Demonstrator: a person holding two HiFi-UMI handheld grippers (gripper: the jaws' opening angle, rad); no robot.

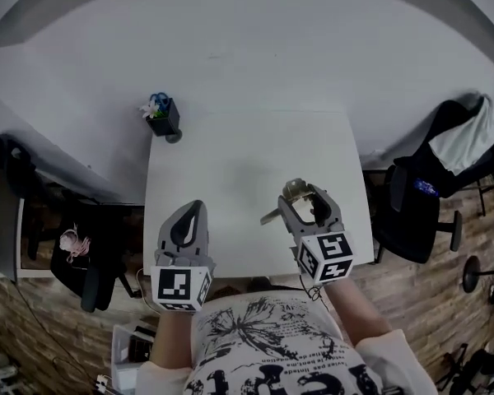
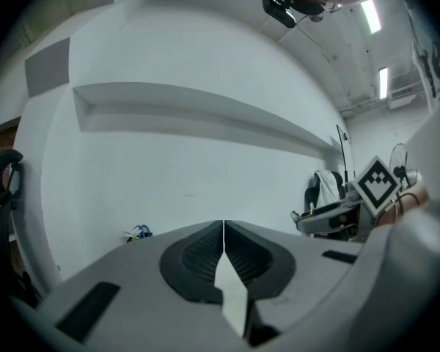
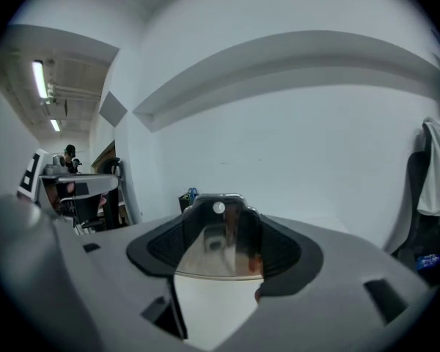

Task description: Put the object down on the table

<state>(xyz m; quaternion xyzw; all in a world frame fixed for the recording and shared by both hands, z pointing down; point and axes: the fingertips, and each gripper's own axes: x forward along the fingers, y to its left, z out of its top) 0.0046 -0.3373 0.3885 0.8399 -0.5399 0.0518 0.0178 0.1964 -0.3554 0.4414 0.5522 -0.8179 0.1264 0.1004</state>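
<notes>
Seen from above, a person stands at the near edge of a white surface (image 1: 230, 155) with a two-jaw gripper in each hand, both pointing away from the body. The right gripper (image 1: 310, 200) is over the near right part of the surface, its jaws spread wide and pressed against the two sides of a shiny metal object (image 3: 220, 237). The object fills the gap between the pads and mirrors the room in its polished face. A thin part, perhaps a handle, sticks out of it toward the person's left. The wide spread seems to come simply from the object's breadth. From these angles it is not possible to tell whether the object's underside already touches the surface or hangs just above it. Since it is clamped, the setting down does not look finished. The likely remaining work is to settle it flat and let the jaws part. The left gripper (image 1: 194, 212) hangs near the front edge, well apart from the object, with its jaws closed together on nothing. It appears to be parked out of the way, since one gripper is enough for this job. At the far left corner stands a small dark pot (image 1: 165, 122) with something blue and white poking out, well clear of the stretch in front of the right gripper. An office chair (image 1: 432, 188) draped with pale cloth stands off the right side.
</notes>
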